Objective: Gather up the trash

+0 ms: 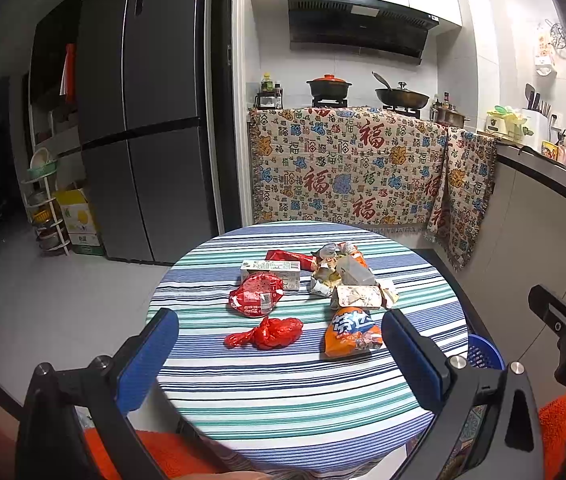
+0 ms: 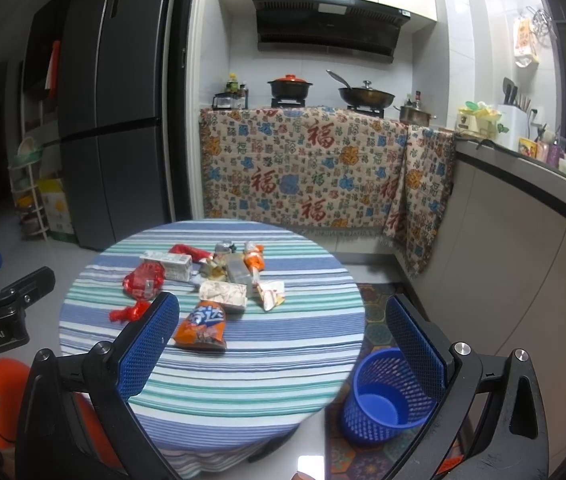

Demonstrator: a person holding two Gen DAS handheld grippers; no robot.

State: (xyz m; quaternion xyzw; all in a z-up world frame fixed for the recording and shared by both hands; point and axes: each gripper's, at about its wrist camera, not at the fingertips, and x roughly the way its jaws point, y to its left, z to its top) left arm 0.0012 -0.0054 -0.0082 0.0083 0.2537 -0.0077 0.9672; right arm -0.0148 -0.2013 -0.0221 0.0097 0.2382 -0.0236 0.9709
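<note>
Left gripper: my left gripper hangs above the near edge of the counter, jaws spread wide, nothing between them.
Right gripper: my right gripper is held over the counter's right edge, jaws also wide apart and empty.
Counter: round, covered in a blue, green and white striped cloth.
Trash: all of it sits in a loose cluster around the middle of the counter.
Red bag: a knotted red plastic bag lies nearest my left gripper.
Orange packet: an orange snack packet lies just to its right.
Red wrapper: a crumpled red wrapper touches a white carton behind it.
Pile: crumpled wrappers and a pale tray are heaped toward the far right of the cluster.
Bin: a blue mesh bin stands on the floor beside the counter's right edge.
</note>
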